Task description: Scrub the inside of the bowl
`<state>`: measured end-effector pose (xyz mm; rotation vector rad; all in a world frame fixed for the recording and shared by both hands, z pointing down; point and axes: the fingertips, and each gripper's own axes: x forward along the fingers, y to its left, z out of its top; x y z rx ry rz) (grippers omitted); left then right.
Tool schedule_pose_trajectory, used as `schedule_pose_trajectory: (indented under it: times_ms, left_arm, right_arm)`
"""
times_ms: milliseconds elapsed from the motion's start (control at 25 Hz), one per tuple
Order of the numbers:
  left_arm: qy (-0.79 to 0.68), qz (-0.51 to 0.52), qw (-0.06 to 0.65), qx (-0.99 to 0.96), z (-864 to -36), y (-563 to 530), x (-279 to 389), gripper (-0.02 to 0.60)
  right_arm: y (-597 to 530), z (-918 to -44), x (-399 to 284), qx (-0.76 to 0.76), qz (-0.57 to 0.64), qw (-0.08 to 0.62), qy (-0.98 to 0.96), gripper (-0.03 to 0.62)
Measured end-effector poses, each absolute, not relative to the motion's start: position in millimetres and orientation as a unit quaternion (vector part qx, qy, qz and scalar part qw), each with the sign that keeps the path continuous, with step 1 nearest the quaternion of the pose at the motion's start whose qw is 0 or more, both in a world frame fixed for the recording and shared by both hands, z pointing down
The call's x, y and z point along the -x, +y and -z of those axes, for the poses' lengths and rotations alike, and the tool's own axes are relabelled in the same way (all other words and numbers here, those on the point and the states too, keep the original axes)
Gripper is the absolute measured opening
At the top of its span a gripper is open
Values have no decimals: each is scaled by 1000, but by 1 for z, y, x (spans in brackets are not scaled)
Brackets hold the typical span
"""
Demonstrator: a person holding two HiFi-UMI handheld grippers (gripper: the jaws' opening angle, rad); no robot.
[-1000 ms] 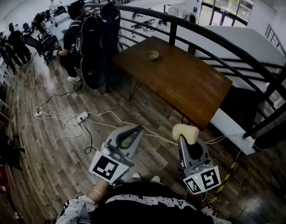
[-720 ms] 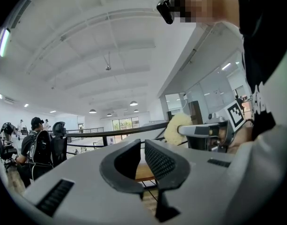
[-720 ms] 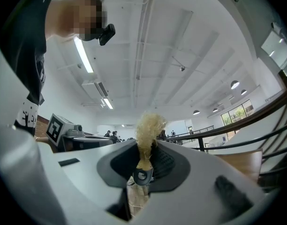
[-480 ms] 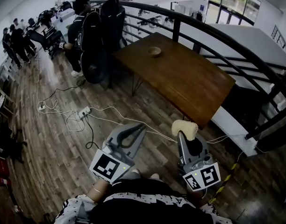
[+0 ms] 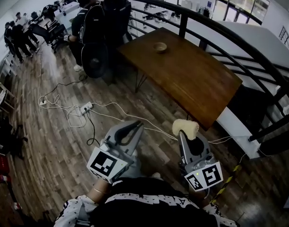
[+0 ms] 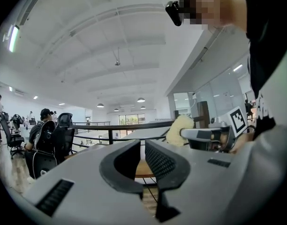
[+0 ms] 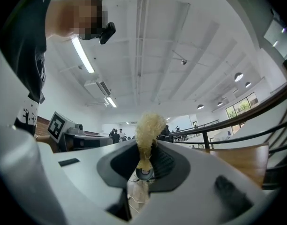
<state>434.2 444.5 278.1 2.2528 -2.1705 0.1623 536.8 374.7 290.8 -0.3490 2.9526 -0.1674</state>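
Observation:
The small brown bowl [image 5: 159, 47] stands far off on the wooden table [image 5: 196, 86], well beyond both grippers. My right gripper [image 5: 185, 135] is shut on a pale yellow fluffy scrubber [image 5: 185, 126], which sticks up between its pads [image 7: 148, 128]. My left gripper [image 5: 136, 125] is shut with nothing in it, its jaws almost touching [image 6: 142, 145]. Both are held close to the body above the wooden floor, short of the table's near corner. The scrubber [image 6: 177, 130] also shows to the right in the left gripper view.
A black curved railing [image 5: 220, 30] runs behind the table, with a drop beyond it. White cables and a power strip [image 5: 85, 109] lie on the floor at left. Seated people and office chairs [image 5: 95, 27] are at the back left.
The right gripper with the scrubber has shifted slightly in the view. The left gripper stays shut and nearly still. The head view has drifted a little.

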Motion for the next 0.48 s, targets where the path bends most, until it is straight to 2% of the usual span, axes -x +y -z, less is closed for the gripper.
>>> schedule_pose_trajectory:
  times_ms: [160, 480]
  left_arm:
    - [-680, -36, -9, -732, -272, 425, -427, 17]
    - [-669, -118, -55, -732, -282, 424, -400, 15]
  right_arm:
    - [360, -289, -528, 127, 53, 82, 987, 61]
    - [360, -287, -485, 117, 42, 76, 989, 61]
